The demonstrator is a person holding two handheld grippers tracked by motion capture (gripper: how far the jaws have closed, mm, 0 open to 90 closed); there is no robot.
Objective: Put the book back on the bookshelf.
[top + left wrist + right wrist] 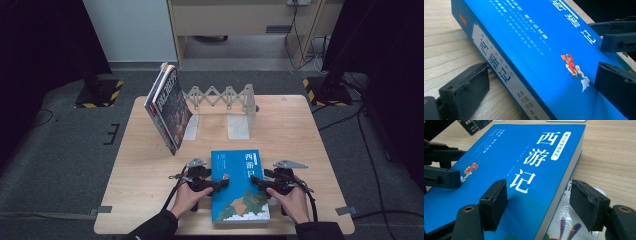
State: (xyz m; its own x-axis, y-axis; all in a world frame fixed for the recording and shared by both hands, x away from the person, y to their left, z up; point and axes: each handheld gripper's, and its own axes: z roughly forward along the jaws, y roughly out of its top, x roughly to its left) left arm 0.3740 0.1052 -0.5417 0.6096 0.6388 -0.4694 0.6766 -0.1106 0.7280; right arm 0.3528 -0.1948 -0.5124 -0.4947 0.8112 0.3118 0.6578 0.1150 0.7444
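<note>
A thick blue book (239, 185) with white Chinese title characters lies flat near the table's front edge. My left gripper (221, 183) is at its left side. In the left gripper view the left gripper (541, 72) straddles the white-labelled spine (499, 67), one pad on the table and the other over the cover, jaws wide apart and not pressing. My right gripper (256, 180) is at the book's right side. There the right gripper (540, 188) has one pad over the cover and one beyond the page edge, with a gap between that pad and the pages.
A glossy thin booklet (566, 225) peeks out from under the blue book's right edge. A dark-covered magazine (167, 107) leans against a folding metal book stand (225, 97) at the back of the wooden table (300, 135). Black stands flank the table's far corners.
</note>
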